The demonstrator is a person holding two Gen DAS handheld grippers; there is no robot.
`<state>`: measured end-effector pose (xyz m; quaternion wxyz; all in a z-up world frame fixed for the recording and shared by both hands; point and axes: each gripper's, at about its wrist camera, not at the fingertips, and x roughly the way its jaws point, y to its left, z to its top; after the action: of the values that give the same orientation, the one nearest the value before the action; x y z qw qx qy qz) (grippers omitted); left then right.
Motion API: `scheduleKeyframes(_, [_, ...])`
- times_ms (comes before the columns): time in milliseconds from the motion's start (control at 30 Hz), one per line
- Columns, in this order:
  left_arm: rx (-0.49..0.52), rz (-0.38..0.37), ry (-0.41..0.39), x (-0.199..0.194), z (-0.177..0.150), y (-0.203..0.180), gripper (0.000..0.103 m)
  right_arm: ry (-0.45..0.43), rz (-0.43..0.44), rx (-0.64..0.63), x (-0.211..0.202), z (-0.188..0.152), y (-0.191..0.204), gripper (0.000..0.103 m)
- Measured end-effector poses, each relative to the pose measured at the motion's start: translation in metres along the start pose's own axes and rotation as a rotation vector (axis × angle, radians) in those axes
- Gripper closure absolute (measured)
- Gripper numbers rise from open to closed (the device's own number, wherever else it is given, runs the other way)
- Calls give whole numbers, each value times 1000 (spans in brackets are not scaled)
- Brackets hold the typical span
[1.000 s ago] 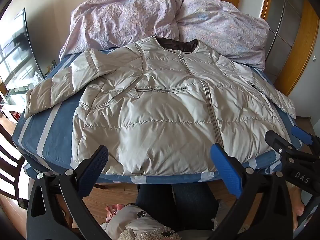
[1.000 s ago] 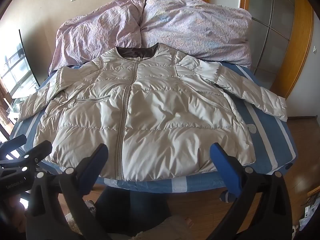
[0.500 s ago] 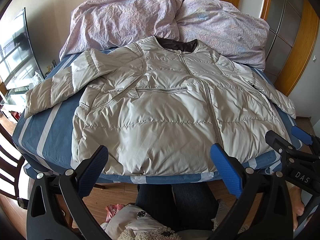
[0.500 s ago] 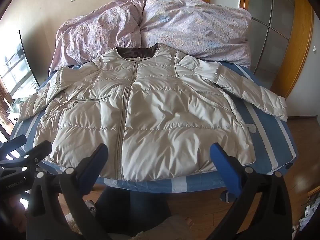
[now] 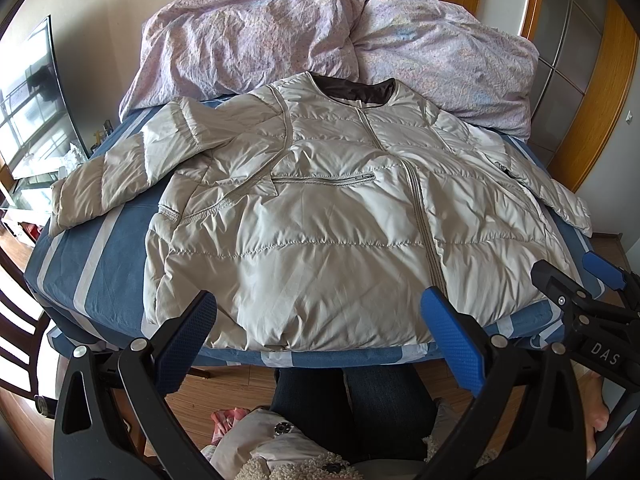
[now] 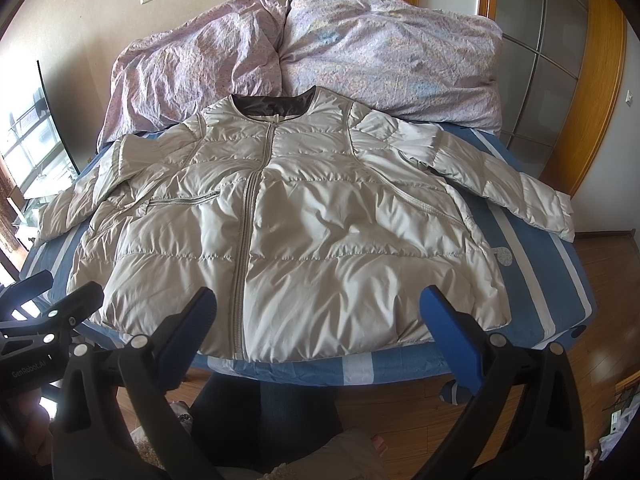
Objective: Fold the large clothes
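A shiny beige quilted jacket [image 5: 320,216] [image 6: 304,224] lies flat, front up and zipped, on the blue striped bed [image 5: 92,256] [image 6: 532,280], collar toward the far end. Both sleeves spread out sideways. My left gripper [image 5: 318,328] hovers open just short of the jacket's hem, nothing between its blue-padded fingers. My right gripper [image 6: 318,326] is open in the same way before the hem, a little to the right. Each gripper shows at the edge of the other's view.
A crumpled lilac duvet [image 5: 320,36] [image 6: 320,52] is heaped at the head of the bed. A wooden-framed sliding door [image 6: 580,80] stands to the right, a window [image 5: 28,100] to the left. A person's dark trouser legs [image 5: 352,412] stand at the foot on wood flooring.
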<state>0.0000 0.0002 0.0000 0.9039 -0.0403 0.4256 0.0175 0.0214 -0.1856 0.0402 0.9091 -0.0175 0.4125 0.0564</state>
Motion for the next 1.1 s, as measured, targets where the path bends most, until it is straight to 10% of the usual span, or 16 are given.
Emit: scheduleKeyframes(1100, [0,-1,0,0,0,0,1,0,0,0,2,2,-1,2])
